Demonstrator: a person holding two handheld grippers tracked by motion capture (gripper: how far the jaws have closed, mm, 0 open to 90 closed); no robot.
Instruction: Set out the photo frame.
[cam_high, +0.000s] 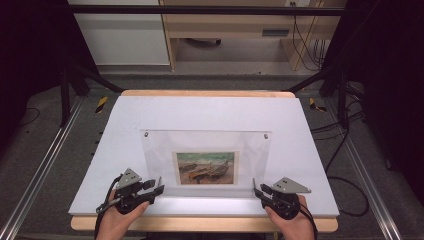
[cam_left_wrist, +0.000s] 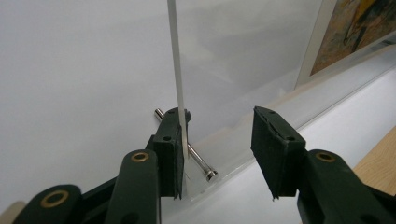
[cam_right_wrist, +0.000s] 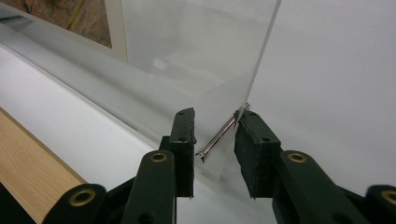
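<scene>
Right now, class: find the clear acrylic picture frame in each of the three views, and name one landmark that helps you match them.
High view: the clear acrylic frame stands mid-table, between both grippers.
Left gripper view: its edge rises from the left jaw, panel spreading right.
Right gripper view: the panel fills the upper centre, above the jaws.
Shared landmark: the painted print, seen top right and top left.

We see a clear, glossy acrylic frame (cam_high: 205, 157) holding a matt paper print (cam_high: 205, 168). Its pins (cam_left_wrist: 198, 162) are polished metal. The table sheet (cam_high: 125, 130) looks smooth, matt white; the table edge (cam_high: 200, 224) is pale wood. Gripper jaws are matt black plastic with rubbery pads (cam_right_wrist: 247, 149) and brass rivets.
</scene>
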